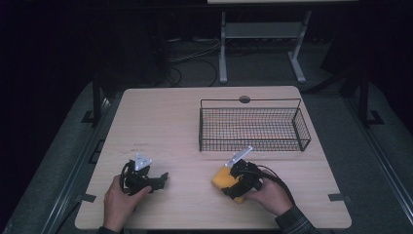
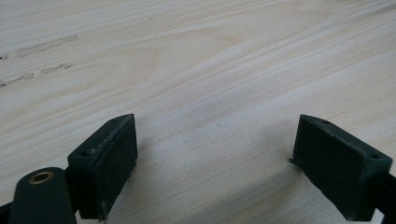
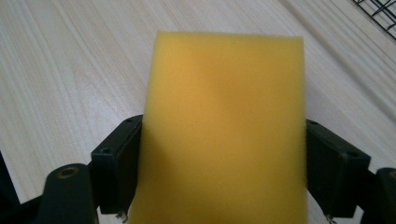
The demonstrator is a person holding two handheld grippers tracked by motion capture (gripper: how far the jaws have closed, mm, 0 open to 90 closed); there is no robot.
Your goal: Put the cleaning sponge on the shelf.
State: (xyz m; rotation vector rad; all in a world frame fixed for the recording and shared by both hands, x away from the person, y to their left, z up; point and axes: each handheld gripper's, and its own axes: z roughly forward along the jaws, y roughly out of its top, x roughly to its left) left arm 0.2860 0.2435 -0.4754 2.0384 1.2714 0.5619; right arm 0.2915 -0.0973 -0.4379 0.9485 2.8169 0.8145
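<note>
A yellow sponge (image 1: 219,177) lies at the front right of the wooden table (image 1: 165,122). My right gripper (image 1: 230,181) comes at it from the near right, and a hand holds the gripper. In the right gripper view the sponge (image 3: 224,116) stands between the two black jaws of the right gripper (image 3: 224,156), and both pads press its sides. I cannot tell whether the sponge is off the table. My left gripper (image 1: 163,179) rests at the front left in the other hand. In its own view the left gripper (image 2: 215,158) is open over bare wood with nothing between its jaws.
A black wire basket (image 1: 251,101) stands at the back right of the table, just beyond the sponge; its corner (image 3: 380,9) shows at the top right of the right gripper view. A round cable hole (image 1: 244,99) sits at the far edge.
</note>
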